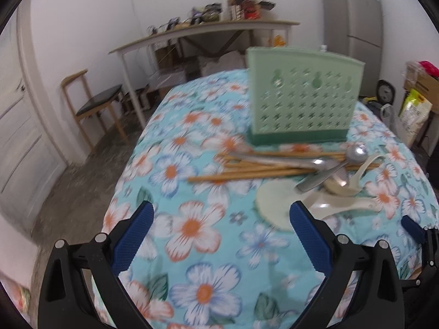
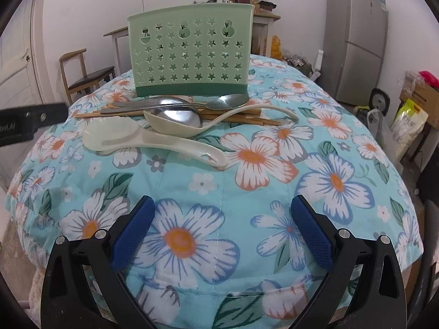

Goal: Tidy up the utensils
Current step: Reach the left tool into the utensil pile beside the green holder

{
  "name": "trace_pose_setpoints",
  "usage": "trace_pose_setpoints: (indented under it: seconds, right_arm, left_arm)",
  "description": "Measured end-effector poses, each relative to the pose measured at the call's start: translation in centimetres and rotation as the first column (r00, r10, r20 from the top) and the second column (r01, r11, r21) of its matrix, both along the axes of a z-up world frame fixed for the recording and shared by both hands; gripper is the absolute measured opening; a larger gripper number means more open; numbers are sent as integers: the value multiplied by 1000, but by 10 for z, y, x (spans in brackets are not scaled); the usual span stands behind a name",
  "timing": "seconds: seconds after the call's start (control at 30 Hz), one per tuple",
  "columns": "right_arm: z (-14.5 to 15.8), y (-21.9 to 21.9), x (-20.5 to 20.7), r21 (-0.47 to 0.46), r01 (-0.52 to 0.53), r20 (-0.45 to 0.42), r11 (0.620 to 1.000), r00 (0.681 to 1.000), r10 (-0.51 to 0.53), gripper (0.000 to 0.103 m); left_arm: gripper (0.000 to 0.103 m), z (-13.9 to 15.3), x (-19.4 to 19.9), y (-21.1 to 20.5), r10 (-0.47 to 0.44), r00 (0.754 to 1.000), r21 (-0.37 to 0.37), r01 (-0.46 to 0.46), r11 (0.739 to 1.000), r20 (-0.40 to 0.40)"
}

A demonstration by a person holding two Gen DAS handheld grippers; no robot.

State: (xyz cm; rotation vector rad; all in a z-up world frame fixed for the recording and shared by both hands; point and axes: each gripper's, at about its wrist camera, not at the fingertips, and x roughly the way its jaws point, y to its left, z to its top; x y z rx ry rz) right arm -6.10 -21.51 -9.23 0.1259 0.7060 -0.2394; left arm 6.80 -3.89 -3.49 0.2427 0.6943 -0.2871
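Both tools are empty and spread wide. The left hand-held gripper [image 1: 221, 220] and the right hand-held gripper [image 2: 222, 213] each hover over the flowered blue cloth on the tabletop [image 2: 274, 164], short of the utensils, with nothing between their blue pads.

The utensils lie in a loose heap just in front of the pale green perforated plastic utensil holder [image 2: 189, 52], which stands upright on its dark green base. Nearest the right tool is the cream plastic rice paddle [image 2: 153, 142], ahead and to the left. Its long axis runs crosswise, blade to the left and handle trailing right toward the camera. Behind it sits a cream plastic soup ladle [image 2: 192, 128], then steel spoons [image 2: 178, 109] crossed over wooden chopsticks [image 2: 247, 119].

From the left tool the same paddle [image 1: 274, 200] lies ahead and to the right, its blade just beyond the right fingertip (probably the closer reach, though the picture is blurred). A grip across the narrow handle looks the safer choice.
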Motion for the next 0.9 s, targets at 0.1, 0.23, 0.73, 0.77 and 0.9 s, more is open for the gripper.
trace_pose_setpoints:
  seconds: [0.1, 0.23, 0.73, 0.77, 0.9]
  right_arm:
    - [7, -5, 0, 29, -32, -5, 999, 999, 32, 95]
    - [20, -12, -7, 15, -33, 66, 999, 997, 32, 95]
    - [6, -56, -8, 113, 50, 35, 992, 998, -54, 92]
    - [5, -56, -8, 114, 46, 34, 992, 998, -50, 92]
    - [4, -59, -5, 121, 33, 37, 992, 999, -38, 92]
  left_arm:
    - [97, 12, 1, -14, -92, 994, -16, 93, 996, 52]
    - [91, 30, 5, -43, -283, 955, -54, 288, 956, 85]
    - [44, 1, 62, -164, -616, 747, -13, 633, 774, -251]
    - [45, -4, 68, -171, -615, 735, -10, 639, 769, -284]
    - [44, -22, 81, -186, -603, 705, -5, 648, 761, -374]
